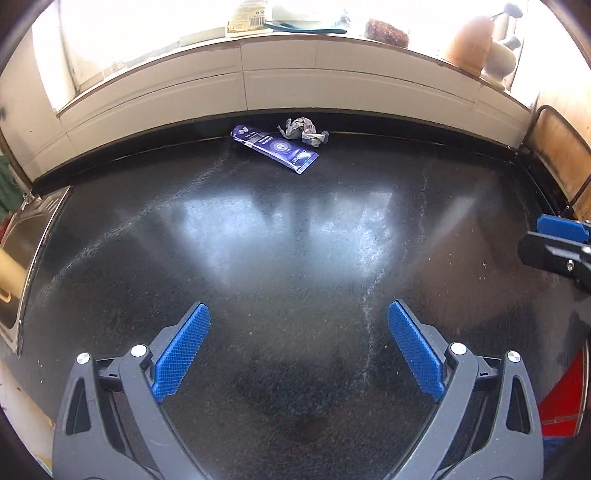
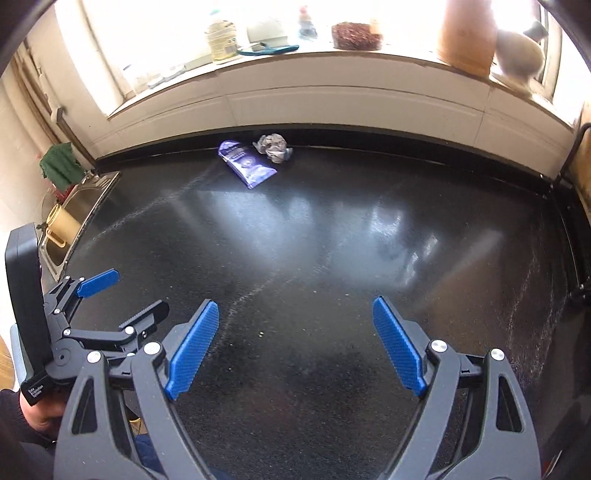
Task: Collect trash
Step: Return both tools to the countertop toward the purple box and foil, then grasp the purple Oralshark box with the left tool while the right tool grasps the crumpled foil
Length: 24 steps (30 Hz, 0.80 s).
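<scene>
A flat purple wrapper [image 1: 275,147] [image 2: 246,166] lies at the back of the black countertop [image 1: 295,240], close to the tiled wall. A crumpled grey paper ball [image 1: 303,131] [image 2: 272,146] sits just behind its right end, touching or nearly touching it. My left gripper [image 1: 297,314] hovers over the near part of the counter, open and empty, far from both items. My right gripper [image 2: 295,310] is likewise open and empty, well short of the trash. The left gripper [image 2: 122,291] also shows at the left of the right wrist view, held by a hand [image 2: 37,410].
A steel sink [image 2: 79,206] with a tan mug [image 2: 61,225] lies at the counter's left end. The windowsill [image 1: 332,40] above the tiles holds jars, a bowl and a brown vase [image 2: 467,33]. A wooden board in a black rack [image 1: 557,155] stands at the right. Something red [image 1: 561,398] lies at the near right.
</scene>
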Motion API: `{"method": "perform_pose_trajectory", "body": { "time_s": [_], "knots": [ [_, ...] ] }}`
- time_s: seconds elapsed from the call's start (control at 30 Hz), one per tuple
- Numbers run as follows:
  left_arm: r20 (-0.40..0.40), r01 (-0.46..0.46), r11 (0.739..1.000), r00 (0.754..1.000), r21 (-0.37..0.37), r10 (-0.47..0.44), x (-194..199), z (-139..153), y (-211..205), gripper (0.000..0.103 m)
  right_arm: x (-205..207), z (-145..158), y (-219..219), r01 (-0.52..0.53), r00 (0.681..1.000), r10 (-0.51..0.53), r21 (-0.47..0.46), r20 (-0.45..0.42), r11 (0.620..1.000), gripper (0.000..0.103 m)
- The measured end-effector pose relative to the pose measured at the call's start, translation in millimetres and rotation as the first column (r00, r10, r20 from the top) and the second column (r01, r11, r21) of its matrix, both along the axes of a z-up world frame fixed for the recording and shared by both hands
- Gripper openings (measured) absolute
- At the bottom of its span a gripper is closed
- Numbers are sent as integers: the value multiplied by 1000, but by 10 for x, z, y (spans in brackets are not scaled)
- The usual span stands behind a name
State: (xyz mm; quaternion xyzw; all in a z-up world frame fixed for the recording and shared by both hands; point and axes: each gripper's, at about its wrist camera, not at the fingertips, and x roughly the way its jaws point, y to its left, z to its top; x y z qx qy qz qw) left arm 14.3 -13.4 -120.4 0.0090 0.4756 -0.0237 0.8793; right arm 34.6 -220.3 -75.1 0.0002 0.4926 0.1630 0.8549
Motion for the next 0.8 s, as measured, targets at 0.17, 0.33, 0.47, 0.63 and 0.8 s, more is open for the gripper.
{"method": "perform_pose_trajectory", "body": {
  "time_s": [0.17, 0.33, 0.47, 0.63, 0.8],
  "knots": [
    [-16, -33, 999, 999, -8, 33, 221, -26, 28, 94, 172, -34, 50, -16, 1000, 16, -1, 1, 1000, 83],
    [-46, -74, 997, 996, -22, 73, 586, -93, 79, 94, 391, -29, 115, -27, 1000, 27, -9, 2, 1000, 83],
    [-67, -109, 994, 992, -20, 107, 1028, -184, 63, 94, 579, -64, 113, -17, 1000, 17, -13, -14, 1000, 83],
    [-91, -169, 985, 982, -37, 165, 1661, -306, 73, 94, 810, -152, 29, 7, 999, -9, -37, -37, 999, 83],
    [-99, -222, 975, 971, -14, 219, 2236, -461, 97, 94, 1056, -304, -76, 33, 995, -37, -42, -88, 999, 83]
  ]
}}
